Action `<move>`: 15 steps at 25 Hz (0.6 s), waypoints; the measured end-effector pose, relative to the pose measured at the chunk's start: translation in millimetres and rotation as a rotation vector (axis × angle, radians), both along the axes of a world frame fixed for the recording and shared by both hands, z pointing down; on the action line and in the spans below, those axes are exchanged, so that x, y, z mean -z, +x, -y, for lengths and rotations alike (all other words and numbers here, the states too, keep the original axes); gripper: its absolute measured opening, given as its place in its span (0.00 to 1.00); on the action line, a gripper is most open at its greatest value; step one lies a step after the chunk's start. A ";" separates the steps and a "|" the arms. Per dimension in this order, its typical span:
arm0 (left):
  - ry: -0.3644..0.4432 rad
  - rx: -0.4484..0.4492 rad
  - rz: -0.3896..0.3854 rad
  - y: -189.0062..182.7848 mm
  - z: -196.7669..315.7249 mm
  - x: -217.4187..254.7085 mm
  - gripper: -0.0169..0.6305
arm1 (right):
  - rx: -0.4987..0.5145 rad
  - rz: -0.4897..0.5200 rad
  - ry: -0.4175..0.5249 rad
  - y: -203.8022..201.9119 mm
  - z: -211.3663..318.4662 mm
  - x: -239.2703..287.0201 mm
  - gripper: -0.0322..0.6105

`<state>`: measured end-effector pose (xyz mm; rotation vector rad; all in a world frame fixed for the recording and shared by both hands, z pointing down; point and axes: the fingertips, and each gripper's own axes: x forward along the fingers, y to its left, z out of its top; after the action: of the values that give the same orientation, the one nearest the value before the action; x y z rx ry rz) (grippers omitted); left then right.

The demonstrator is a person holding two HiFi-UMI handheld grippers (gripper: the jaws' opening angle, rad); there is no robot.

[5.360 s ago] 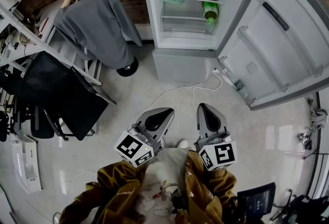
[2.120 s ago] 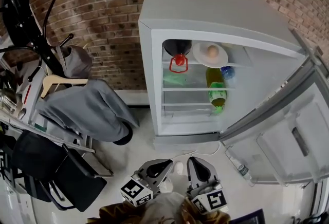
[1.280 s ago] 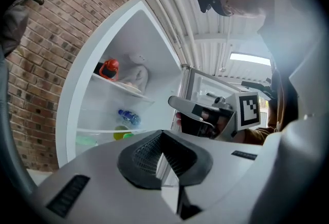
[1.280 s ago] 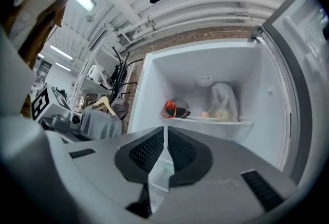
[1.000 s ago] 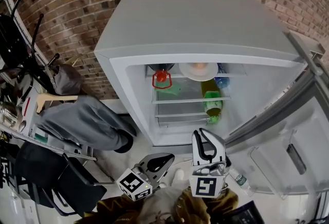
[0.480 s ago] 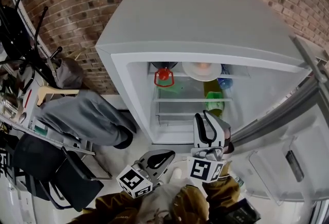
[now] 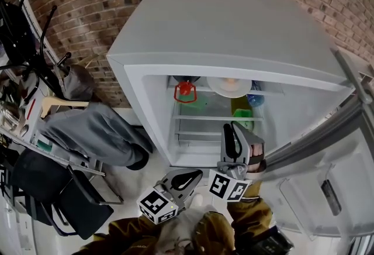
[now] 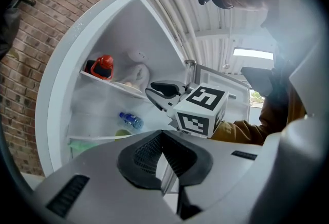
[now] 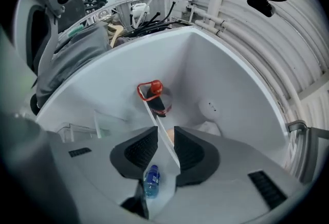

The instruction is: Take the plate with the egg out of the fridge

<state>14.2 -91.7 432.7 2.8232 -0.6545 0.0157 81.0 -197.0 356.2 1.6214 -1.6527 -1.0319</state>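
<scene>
In the head view the fridge [image 7: 234, 20] stands open. On its top shelf lies a white plate [image 7: 229, 85] holding a pale egg [image 7: 230, 81]. My right gripper [image 7: 232, 130] is raised in front of the lower shelves, below the plate and apart from it, jaws slightly open and empty. In the right gripper view [image 9: 165, 141] the shelf edge and a bit of the egg [image 9: 168, 134] show through the gap. My left gripper [image 7: 196, 173] hangs low near my body, shut and empty. In the left gripper view [image 8: 163, 138] it faces the plate [image 8: 134, 75] and the right gripper [image 8: 164, 92].
A dark bottle with a red cap [image 7: 184, 90] stands left of the plate. A blue water bottle [image 7: 254, 99] and a green bottle [image 7: 241, 112] sit right and below. The fridge door [image 7: 327, 178] swings out at right. A grey coat [image 7: 93, 131] and a black chair [image 7: 58, 195] stand left.
I have come up close to the open fridge. My right gripper has risen from near my body toward the fridge opening. The left gripper has stayed low.
</scene>
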 end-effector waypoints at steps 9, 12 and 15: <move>0.009 -0.010 -0.015 11.6 11.5 4.0 0.02 | -0.016 -0.039 0.000 7.9 17.9 0.6 0.18; 0.010 -0.007 -0.007 14.7 16.1 3.3 0.02 | -0.011 -0.036 -0.027 10.1 26.9 -2.8 0.18; 0.008 -0.003 -0.008 16.9 20.5 3.4 0.02 | -0.013 -0.044 -0.029 11.3 34.3 -1.8 0.18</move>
<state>31.1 -112.2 429.3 2.8301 -0.6498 0.0023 92.3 -231.3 358.0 1.5774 -1.6191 -1.0250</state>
